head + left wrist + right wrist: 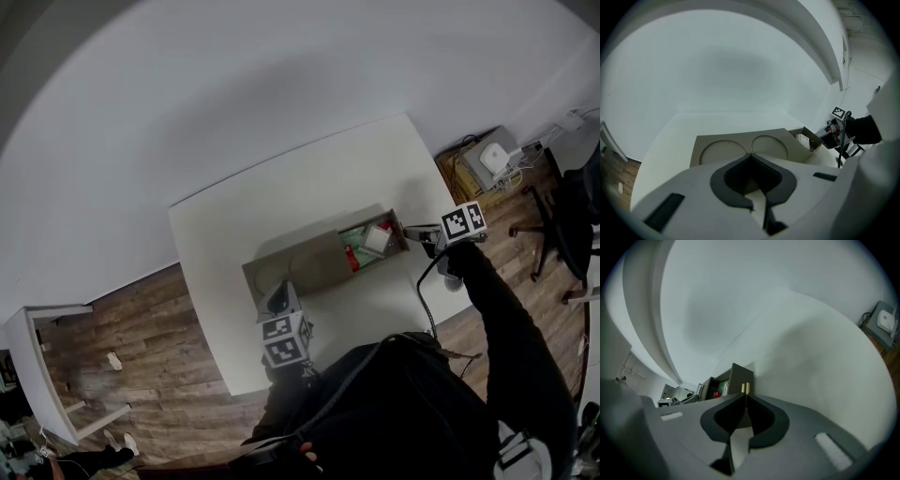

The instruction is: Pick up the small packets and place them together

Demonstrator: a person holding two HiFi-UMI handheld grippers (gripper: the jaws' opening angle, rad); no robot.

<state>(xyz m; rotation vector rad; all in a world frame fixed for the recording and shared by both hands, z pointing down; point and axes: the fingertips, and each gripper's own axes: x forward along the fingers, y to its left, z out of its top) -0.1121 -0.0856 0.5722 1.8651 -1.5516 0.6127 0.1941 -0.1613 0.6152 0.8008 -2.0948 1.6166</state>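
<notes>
**A:** What takes up most of the scene?

**B:** A white counter (234, 234) on a wood floor (141, 328). A long brown cardboard box (314, 264) lies slanted across the middle of the counter.

**A:** How is the box laid out?

**B:** Its left part is covered by a flat panel with two round recesses (724, 151). The right end is an open compartment.

**A:** And the grippers?

**B:** The left gripper (276, 302) hangs over the near left corner of the box and points down at the panel. In the left gripper view its jaws are clenched together with nothing between them. The right gripper (419, 232) is just beside the right end wall of the box, on a dark-sleeved arm (506, 319).

**A:** Is the right one grasping anything?

**B:** In the right gripper view its jaws are pressed together too. A thin pale-yellow sliver shows at the very tips. I cannot tell whether that is something held or part of the gripper itself.

**A:** Where are the small packets?

**B:** They are bunched in the open right compartment. A green packet (356, 234) lies toward the far wall and a red packet (352, 259) toward the near wall. A white packet (377, 240) sits beside them, closest to the right gripper. The right gripper view shows the green and red ones past the upright end wall of the box.
</notes>
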